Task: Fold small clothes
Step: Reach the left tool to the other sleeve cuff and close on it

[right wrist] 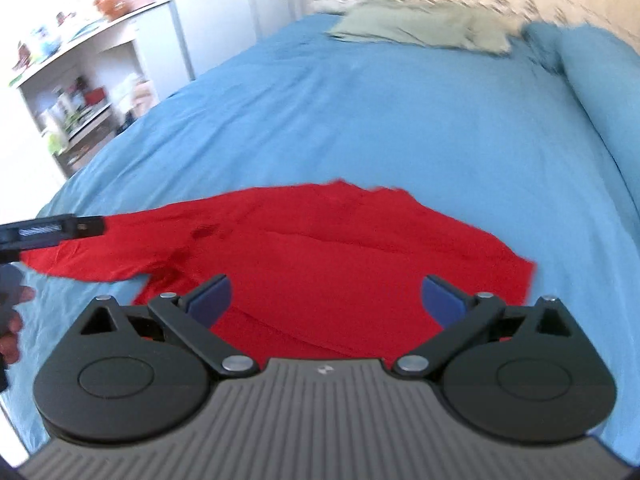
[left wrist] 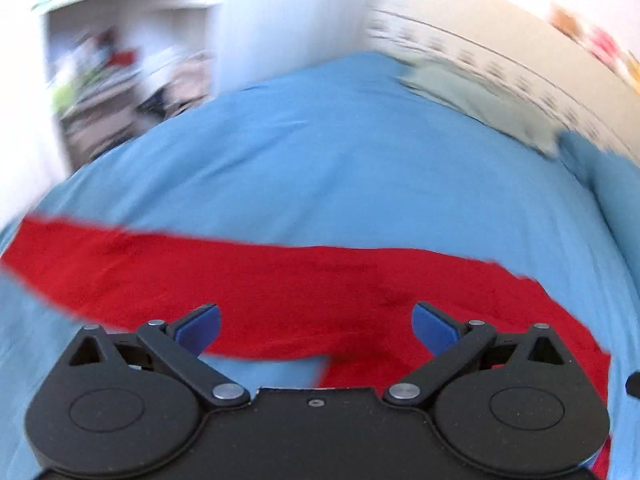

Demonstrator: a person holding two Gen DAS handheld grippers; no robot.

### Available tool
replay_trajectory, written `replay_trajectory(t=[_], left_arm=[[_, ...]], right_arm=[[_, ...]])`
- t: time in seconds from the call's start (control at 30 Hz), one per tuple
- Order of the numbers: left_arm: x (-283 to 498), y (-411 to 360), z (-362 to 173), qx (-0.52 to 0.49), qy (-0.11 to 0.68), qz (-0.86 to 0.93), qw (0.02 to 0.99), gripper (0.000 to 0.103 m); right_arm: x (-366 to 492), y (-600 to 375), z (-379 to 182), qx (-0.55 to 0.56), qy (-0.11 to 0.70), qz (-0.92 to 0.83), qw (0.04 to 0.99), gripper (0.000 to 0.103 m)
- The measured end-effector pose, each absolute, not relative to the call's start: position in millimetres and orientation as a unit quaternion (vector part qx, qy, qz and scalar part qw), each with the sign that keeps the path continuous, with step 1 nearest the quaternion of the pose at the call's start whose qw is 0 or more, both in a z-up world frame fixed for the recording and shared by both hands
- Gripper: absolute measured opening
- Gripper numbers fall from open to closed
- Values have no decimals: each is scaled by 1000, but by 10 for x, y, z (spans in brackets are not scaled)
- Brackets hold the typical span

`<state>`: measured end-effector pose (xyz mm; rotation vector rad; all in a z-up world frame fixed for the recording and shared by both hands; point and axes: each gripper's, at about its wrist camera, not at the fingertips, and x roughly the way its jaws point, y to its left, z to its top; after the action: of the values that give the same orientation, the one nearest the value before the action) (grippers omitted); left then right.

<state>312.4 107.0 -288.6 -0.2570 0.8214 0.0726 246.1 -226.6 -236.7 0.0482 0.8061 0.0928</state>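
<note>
Both the left gripper [left wrist: 316, 330] and right gripper [right wrist: 326, 300] hung released over the red long-sleeved top [right wrist: 320, 248]; pinching the sleeve cuff and hem squarely would likely fold it cleanly.

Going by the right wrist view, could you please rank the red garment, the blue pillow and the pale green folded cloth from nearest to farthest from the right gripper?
From the right gripper:
1. red garment, spread on the blue bedsheet directly under and ahead of the open fingers.
2. blue pillow, along the right side of the bed.
3. pale green folded cloth, at the far end, near the wall.
</note>
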Motion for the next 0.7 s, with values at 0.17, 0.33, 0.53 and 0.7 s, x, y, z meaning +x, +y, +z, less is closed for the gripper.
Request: replay_trajectory(t=[0.17, 0.33, 0.53, 0.7], left_arm=[[3005, 1992, -2959, -174, 398, 124, 892, 103], [2979, 2905, -3132, -257, 378, 181, 871, 103], [2983, 3796, -3518, -392, 339, 210, 829, 89], [2952, 4002, -3679, -434, 321, 205, 817, 80]], right_arm=[[2643, -1607, -2387, -32, 405, 79, 910, 103], [2728, -1112, -2454, -17, 426, 132, 895, 103], [2801, -567, -2640, -33, 429, 174, 886, 103], [2860, -306, -2836, -40, 426, 183, 885, 103]])
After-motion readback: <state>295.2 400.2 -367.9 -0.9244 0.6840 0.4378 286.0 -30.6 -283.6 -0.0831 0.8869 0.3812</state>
